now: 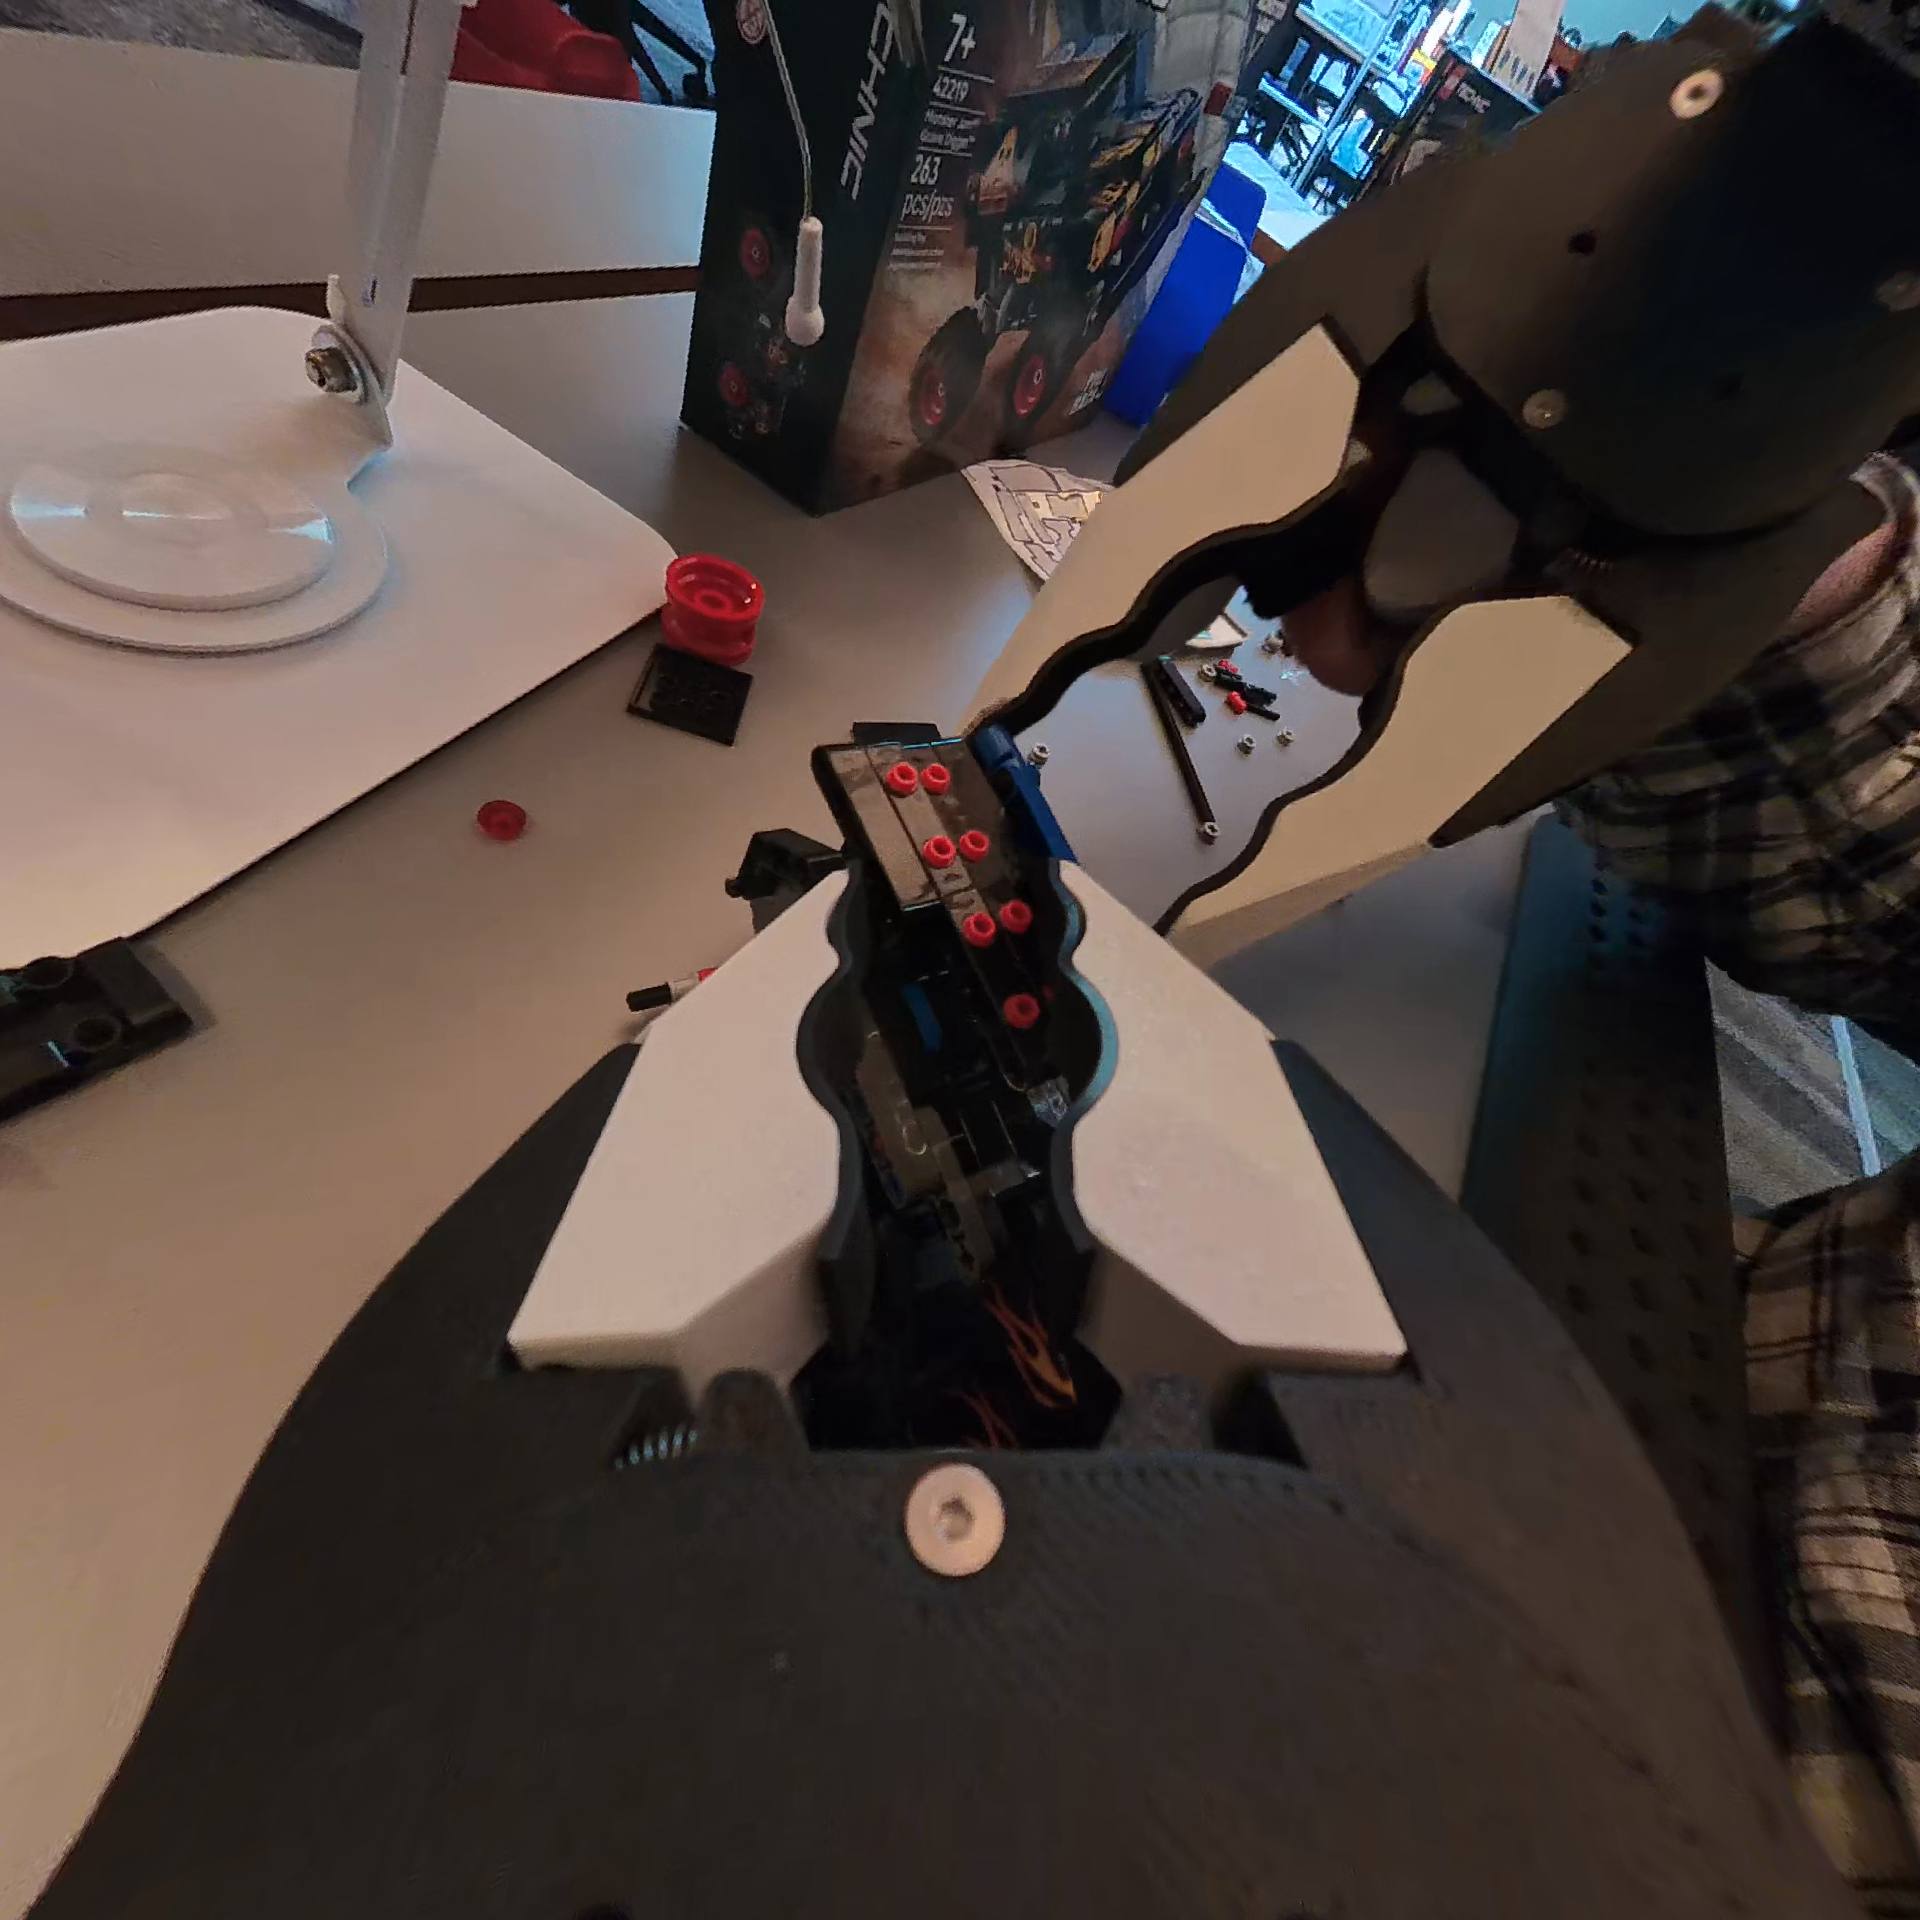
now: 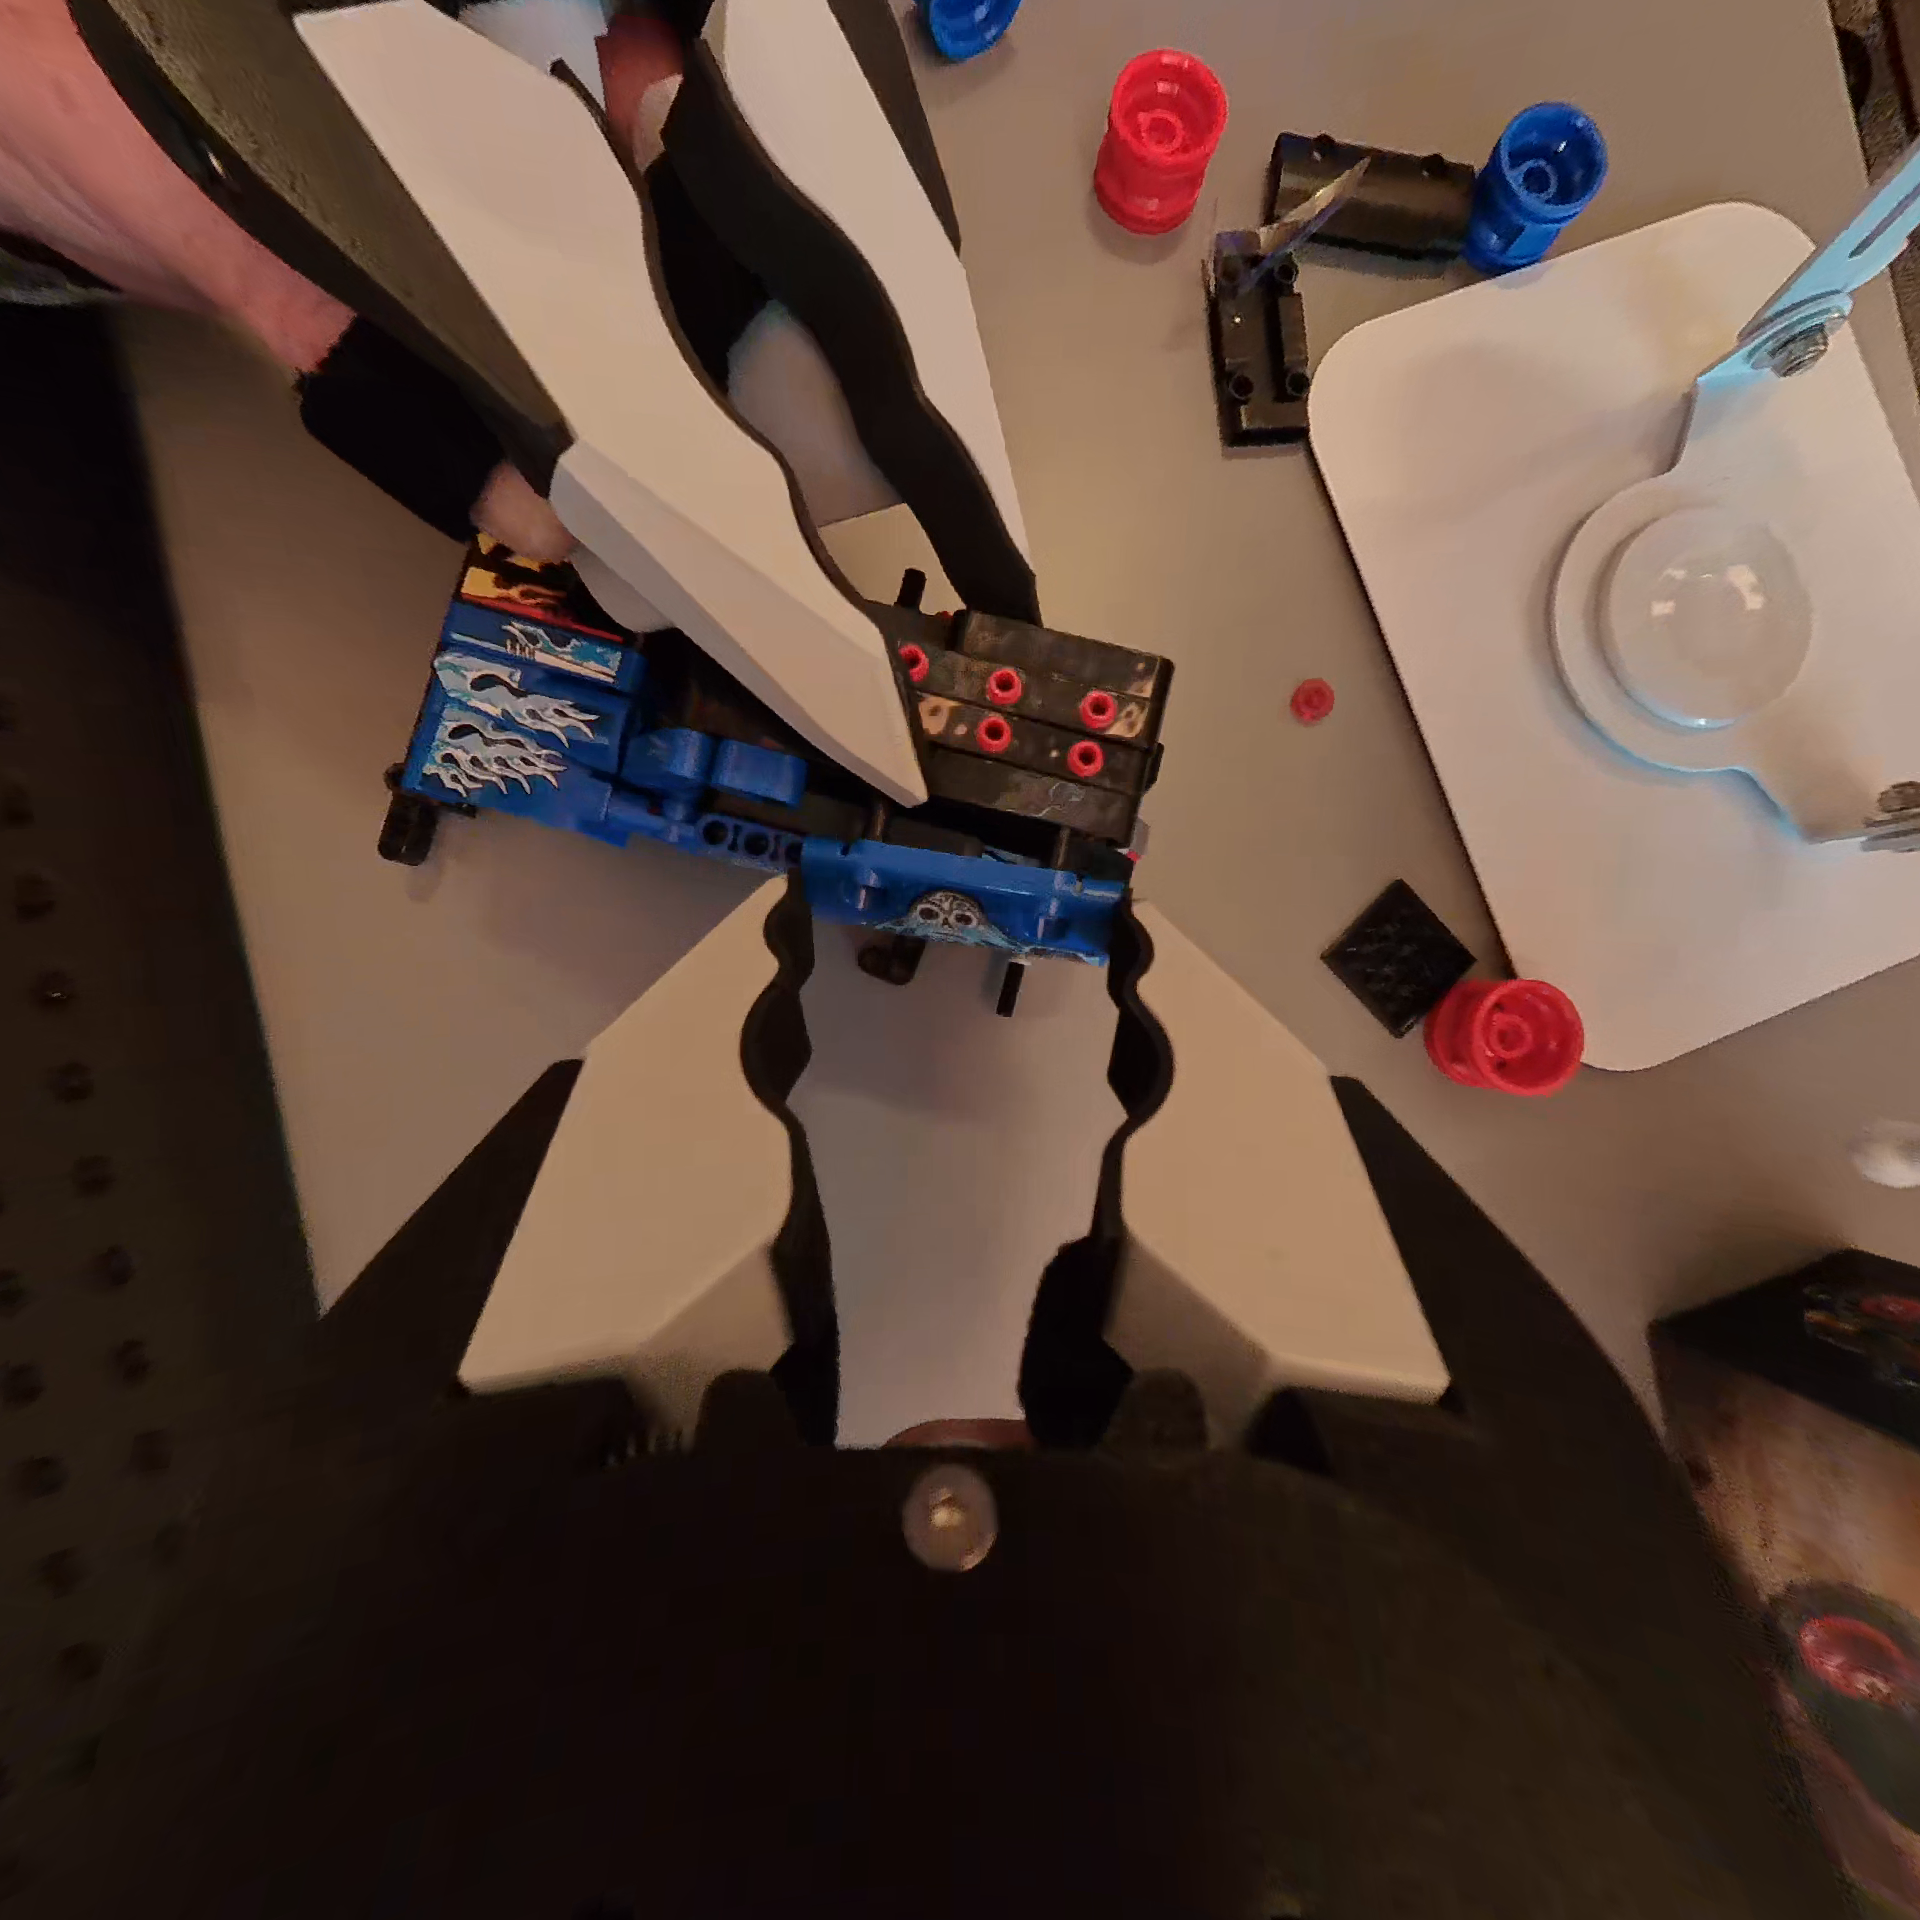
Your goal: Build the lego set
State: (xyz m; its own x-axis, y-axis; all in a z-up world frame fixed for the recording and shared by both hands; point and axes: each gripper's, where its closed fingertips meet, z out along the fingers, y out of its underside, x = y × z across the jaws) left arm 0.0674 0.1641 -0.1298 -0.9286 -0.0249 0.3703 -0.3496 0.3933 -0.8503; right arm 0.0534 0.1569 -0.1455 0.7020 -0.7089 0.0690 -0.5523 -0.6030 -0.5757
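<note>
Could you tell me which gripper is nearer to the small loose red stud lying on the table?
Left. The left gripper, clamped on the truck body, sits just beside the red stud; the right gripper is open, farther below it.

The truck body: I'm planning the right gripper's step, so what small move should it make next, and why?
Probably ease the right gripper forward and close on the blue side panel. Its jaws stand open with the tips at that panel, while the left gripper already clamps the truck body, so a second hold would steady it.

Pale grey table, white lamp base on it, dim cluttered shelving behind.
</note>
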